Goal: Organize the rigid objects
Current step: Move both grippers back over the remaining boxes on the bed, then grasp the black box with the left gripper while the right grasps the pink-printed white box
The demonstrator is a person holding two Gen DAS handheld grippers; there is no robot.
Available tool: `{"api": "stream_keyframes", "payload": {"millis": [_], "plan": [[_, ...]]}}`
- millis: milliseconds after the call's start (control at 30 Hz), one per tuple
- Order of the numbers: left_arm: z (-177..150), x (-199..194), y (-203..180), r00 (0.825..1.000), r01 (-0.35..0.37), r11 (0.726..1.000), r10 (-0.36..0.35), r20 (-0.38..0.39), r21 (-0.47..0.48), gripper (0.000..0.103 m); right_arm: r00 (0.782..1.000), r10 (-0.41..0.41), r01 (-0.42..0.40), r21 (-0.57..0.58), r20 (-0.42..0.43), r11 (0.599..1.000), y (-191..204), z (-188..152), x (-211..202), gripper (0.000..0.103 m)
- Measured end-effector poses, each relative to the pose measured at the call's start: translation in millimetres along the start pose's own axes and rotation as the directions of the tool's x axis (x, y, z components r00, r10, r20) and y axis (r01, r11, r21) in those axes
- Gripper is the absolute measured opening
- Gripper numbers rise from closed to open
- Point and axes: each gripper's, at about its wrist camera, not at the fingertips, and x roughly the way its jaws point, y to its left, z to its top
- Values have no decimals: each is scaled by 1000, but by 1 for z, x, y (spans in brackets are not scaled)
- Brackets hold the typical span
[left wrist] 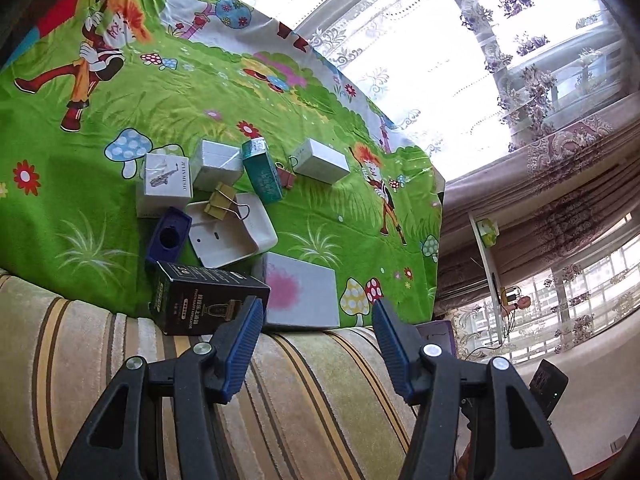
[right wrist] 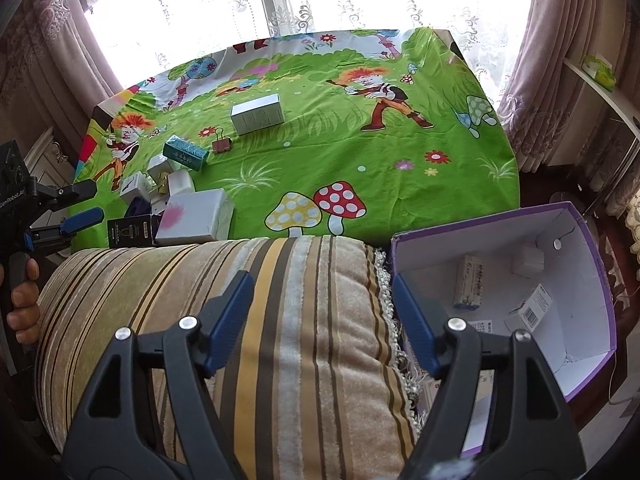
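The black box (left wrist: 208, 300) is lying just beyond the left claw (left wrist: 318, 322) — spread empty; the right claw (right wrist: 322, 300) — gaping empty — is being held beside the purple-rimmed box (right wrist: 592, 280).

Looks like a home living room or bedroom: lace curtains (right wrist: 224, 4) over big windows, heavy patterned drapes (left wrist: 560, 168), striped cushion (right wrist: 224, 320), cartoon-print sheet (right wrist: 340, 168).

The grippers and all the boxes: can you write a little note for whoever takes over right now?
Left gripper: open, empty, near the black box.
Right gripper: open, empty, beside the purple bin.
Done: a few small boxes lie in the bin.
Left: the pile on the green cloth, the teal box, the lone white box and two binder clips.
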Motion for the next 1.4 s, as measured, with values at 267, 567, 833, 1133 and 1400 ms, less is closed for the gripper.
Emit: {"api": "stream_keyframes", "payload": {"millis": [267,567,833,1133,1400], "plan": [[9,3,14,990,-143,989,143,-12,-37,84,1000,23,-23,-10,-18,1000,9,3,6,78],[9,38,-7,906,-407,901,420,-61,153,103,999,34,-35,-33,-33,999,19,1,13,80],[9,73,-6,809,-542,819,569,-147,189,103,998,50,-51,-22,-31,998,17,0,14,81],[8,84,-1,789,-564,808,589,-175,172,103,998,57,-59,-27,-39,998,20,2,17,81],[11,95,10,771,-587,795,607,-193,155,102,999,34,-37,-83,-35,996,43,17,17,83]]}}
